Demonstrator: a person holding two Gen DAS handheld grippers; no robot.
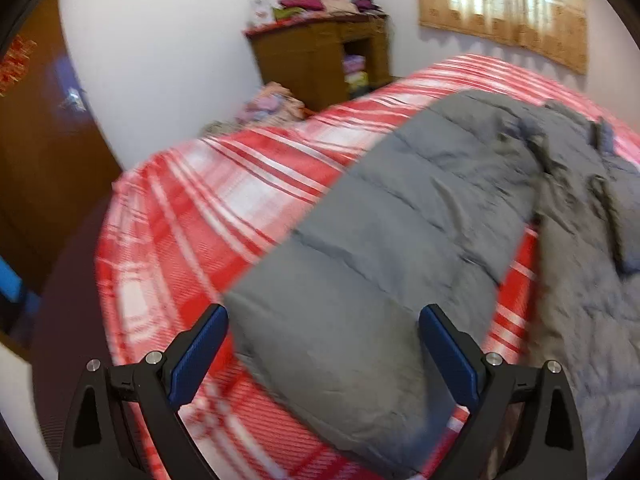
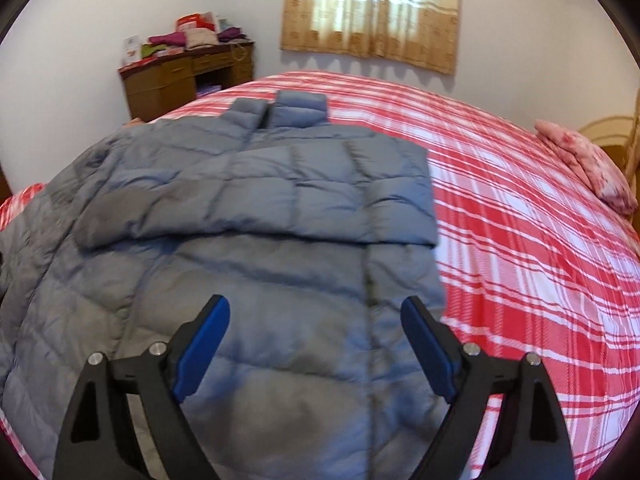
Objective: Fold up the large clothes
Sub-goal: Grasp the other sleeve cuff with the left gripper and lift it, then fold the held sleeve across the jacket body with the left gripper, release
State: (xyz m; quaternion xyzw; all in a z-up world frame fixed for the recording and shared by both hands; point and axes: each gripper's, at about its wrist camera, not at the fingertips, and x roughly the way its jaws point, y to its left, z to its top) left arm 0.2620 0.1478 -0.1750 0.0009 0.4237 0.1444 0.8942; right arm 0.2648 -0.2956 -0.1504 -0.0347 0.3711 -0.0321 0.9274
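A grey quilted puffer jacket [image 2: 256, 240] lies spread on the bed with a red and white plaid cover [image 2: 520, 240]. One sleeve is folded across its chest in the right wrist view. In the left wrist view the other sleeve [image 1: 360, 260] stretches out toward the bed's near edge. My left gripper [image 1: 324, 328] is open and empty, above the cuff end of that sleeve. My right gripper [image 2: 316, 316] is open and empty, above the lower part of the jacket's body.
A brown wooden desk [image 2: 184, 80] with piled clothes stands by the far wall. A curtained window [image 2: 372, 12] is behind the bed. A pink pillow [image 2: 588, 164] lies at the bed's right. A brown door [image 1: 40, 160] is at the left.
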